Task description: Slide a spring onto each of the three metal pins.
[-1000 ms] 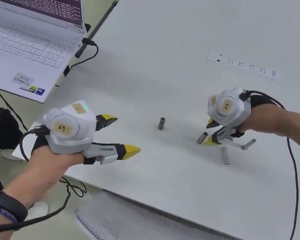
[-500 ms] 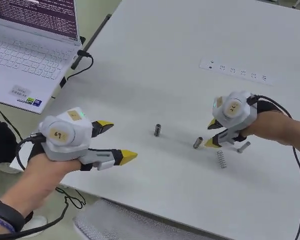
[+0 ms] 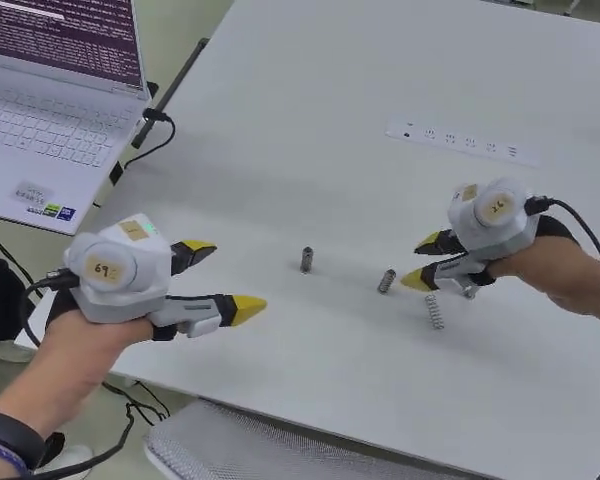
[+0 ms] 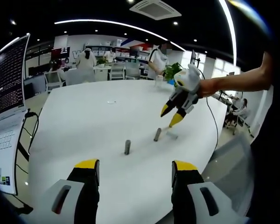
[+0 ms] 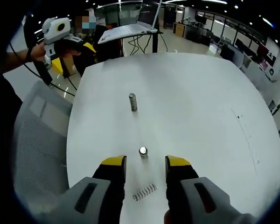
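White bench carries one upright spring-sleeved metal pin, a second sleeved pin and a loose coiled spring; left gripper and right gripper both gape empty.

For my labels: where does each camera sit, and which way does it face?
Head view: headset, facing down at table; left gripper, right gripper, forearms show.
Left gripper view: on left gripper, facing right gripper; own jaws below.
Right gripper view: on right gripper, facing left gripper; own jaws below.
All share two upright pins.
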